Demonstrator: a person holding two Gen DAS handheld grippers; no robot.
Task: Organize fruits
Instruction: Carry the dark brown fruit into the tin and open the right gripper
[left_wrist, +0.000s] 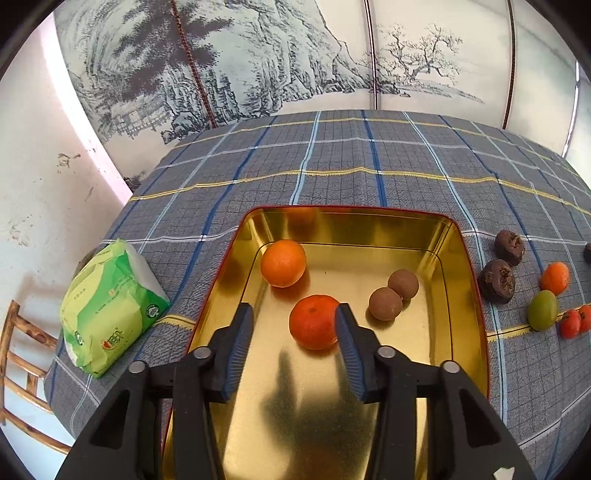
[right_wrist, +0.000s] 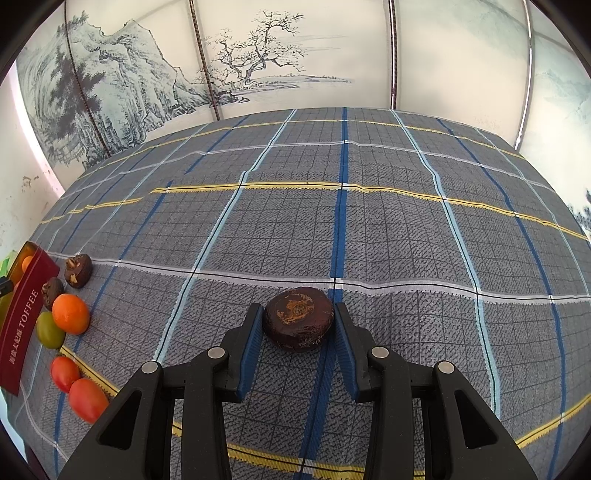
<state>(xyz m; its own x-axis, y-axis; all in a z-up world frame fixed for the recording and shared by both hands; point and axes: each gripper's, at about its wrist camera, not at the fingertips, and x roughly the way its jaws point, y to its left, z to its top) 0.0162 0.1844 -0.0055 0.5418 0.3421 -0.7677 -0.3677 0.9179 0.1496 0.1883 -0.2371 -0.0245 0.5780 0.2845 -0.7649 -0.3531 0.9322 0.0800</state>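
My left gripper (left_wrist: 293, 308) hangs over the gold tin tray (left_wrist: 369, 229), its jaws open. A red-orange mandarin (left_wrist: 314, 321) lies on the tray floor between them, close to the right finger and clear of the left. Another orange (left_wrist: 282, 263) and two brown round fruits (left_wrist: 403, 283) also lie in the tray. My right gripper (right_wrist: 297, 306) is shut on a dark brown wrinkled fruit (right_wrist: 298, 319) low over the plaid tablecloth (right_wrist: 406, 240). Beside the tray's red wall (right_wrist: 26, 325) lie two dark fruits (right_wrist: 77, 270), a small orange (right_wrist: 71, 314), a green fruit (right_wrist: 50, 329) and two red tomatoes (right_wrist: 88, 400).
A green tissue pack (left_wrist: 110, 306) lies on the cloth left of the tray. A wooden chair (left_wrist: 22, 350) stands past the table's left edge. A painted folding screen (left_wrist: 258, 55) backs the table.
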